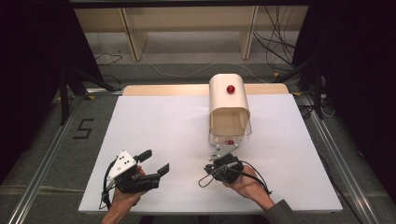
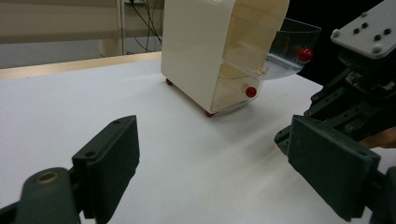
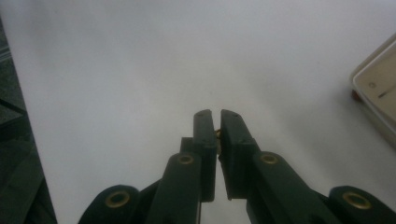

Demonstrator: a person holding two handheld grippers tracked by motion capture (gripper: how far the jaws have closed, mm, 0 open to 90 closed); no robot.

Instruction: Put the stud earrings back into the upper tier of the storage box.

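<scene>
Nearest the person, to the left of the box and well short of it, the left gripper (image 1: pixel 156 161) hangs low over the white counter (image 1: pixel 154 116). Its fingers (image 2: pixel 112 154) are spread wide with nothing between them.

Closer in, just before the box's front, is the right gripper (image 3: pixel 217 123). Its fingers (image 3: pixel 205 140) are closed to a thin slit. A yellowish speck (image 3: pixel 217 134) sits in that slit; I cannot tell what it is, or whether it is truly pinched.

The box (image 1: pixel 224 100) itself, cream with a rounded top, stands at the far side of the counter with its opening turned toward the person. A clear flap (image 2: pixel 292 46) with a red knob (image 2: pixel 305 55) juts out from the front, so the inside looks reachable.

As I read it, the work is at the box's mouth, with the right gripper doing it and the left idle. The next move probably calls for a short, steady advance to the opening. It should pass under the flap without knocking it. If something is held, the fingers should part only once inside the box.
</scene>
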